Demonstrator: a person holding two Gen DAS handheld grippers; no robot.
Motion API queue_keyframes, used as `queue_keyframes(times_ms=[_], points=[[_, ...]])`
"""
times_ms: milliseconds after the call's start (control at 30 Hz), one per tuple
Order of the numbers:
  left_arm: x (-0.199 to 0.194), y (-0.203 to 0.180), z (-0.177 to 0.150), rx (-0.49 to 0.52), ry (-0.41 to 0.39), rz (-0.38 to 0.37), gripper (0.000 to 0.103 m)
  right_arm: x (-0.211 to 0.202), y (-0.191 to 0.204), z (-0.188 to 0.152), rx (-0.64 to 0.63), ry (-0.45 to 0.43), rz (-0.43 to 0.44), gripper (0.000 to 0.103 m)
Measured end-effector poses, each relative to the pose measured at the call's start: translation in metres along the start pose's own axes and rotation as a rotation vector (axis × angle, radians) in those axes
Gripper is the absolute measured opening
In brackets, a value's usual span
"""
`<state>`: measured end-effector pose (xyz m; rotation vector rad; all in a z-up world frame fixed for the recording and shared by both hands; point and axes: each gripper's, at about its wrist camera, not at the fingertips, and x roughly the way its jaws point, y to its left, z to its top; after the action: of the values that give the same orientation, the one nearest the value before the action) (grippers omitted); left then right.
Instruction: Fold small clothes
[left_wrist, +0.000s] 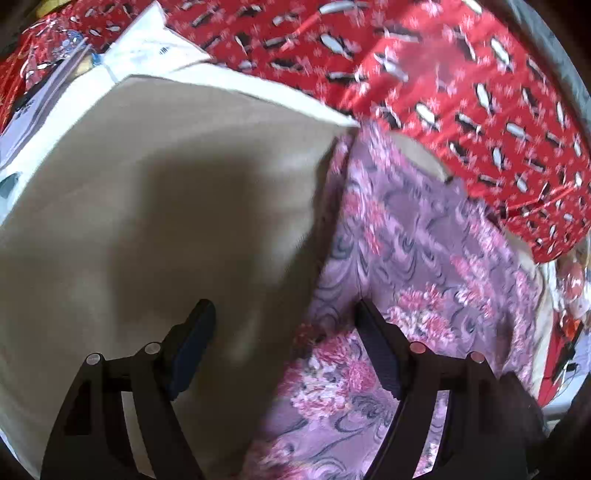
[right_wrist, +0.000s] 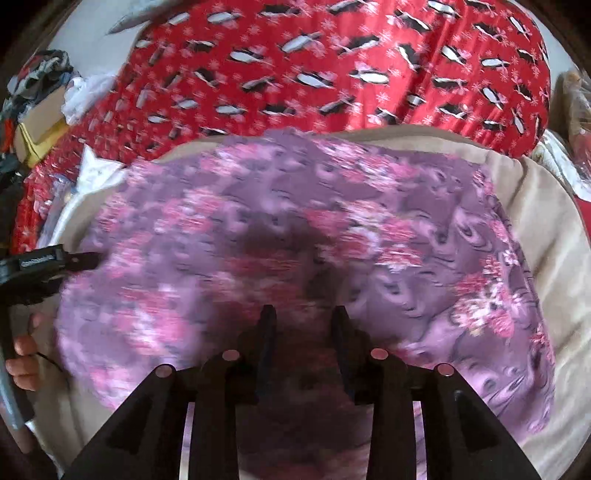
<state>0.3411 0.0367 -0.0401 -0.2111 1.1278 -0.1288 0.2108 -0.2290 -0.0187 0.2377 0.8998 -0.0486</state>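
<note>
1. The floral cloth (right_wrist: 295, 236) lies spread on a beige pad (right_wrist: 546, 236), with a red penguin-print sheet (right_wrist: 332, 74) beyond it; both views are blurred, so fine creases cannot be read
2. The right gripper (right_wrist: 304, 325) hangs over the near middle of the cloth, its jaws partly open with a clear gap between them, and nothing is pinched in that gap
3. The left gripper (left_wrist: 284, 317) is open wide; its left finger stands over bare pad (left_wrist: 147, 221), its right finger over the cloth's left edge (left_wrist: 406, 258), and it holds nothing
4. In the right view the left gripper's body (right_wrist: 44, 262) shows at the far left, just beside the cloth's left edge, with the person's fingers (right_wrist: 22, 354) below it
5. The cloth looks thin, light and limp: it should drape and slide easily on the pad, with no stiffness to hold a crease, and it is not fragile
6. Because it is so soft, a pinch in the middle would likely bunch it; the better hold is at an edge or corner, one gripper on each, so the fabric stays taut as it is carried over
7. For the left gripper the edge straight ahead between its fingers looks the natural place; the right gripper would likely do better nearer the right-hand edge than where it is now
8. Folding appears not yet begun on this piece
</note>
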Motion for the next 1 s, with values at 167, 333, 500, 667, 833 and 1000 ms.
queue_keyframes(times_ms=[167, 333, 500, 667, 833, 1000], points=[[-0.015, 0.023, 0.009, -0.049, -0.009, -0.025, 0.078, -0.015, 0.058, -0.013, -0.191, -0.03, 0.094, 0.043], [-0.018, 0.044, 0.015, -0.109, 0.003, -0.071, 0.078, -0.001, 0.13, -0.045, -0.46, 0.004, 0.144, 0.045], [-0.018, 0.052, 0.017, -0.116, 0.016, -0.12, 0.078, 0.006, 0.167, -0.066, -0.579, -0.009, 0.117, 0.048], [-0.004, 0.041, 0.015, -0.089, 0.079, -0.196, 0.078, 0.004, 0.146, -0.052, -0.474, -0.018, 0.099, 0.048], [0.018, 0.013, 0.002, -0.022, 0.189, -0.232, 0.078, -0.006, 0.102, -0.035, -0.322, -0.011, 0.06, 0.048], [0.021, -0.023, -0.009, 0.151, 0.257, -0.202, 0.083, -0.016, 0.072, -0.023, -0.232, -0.026, 0.01, 0.048]])
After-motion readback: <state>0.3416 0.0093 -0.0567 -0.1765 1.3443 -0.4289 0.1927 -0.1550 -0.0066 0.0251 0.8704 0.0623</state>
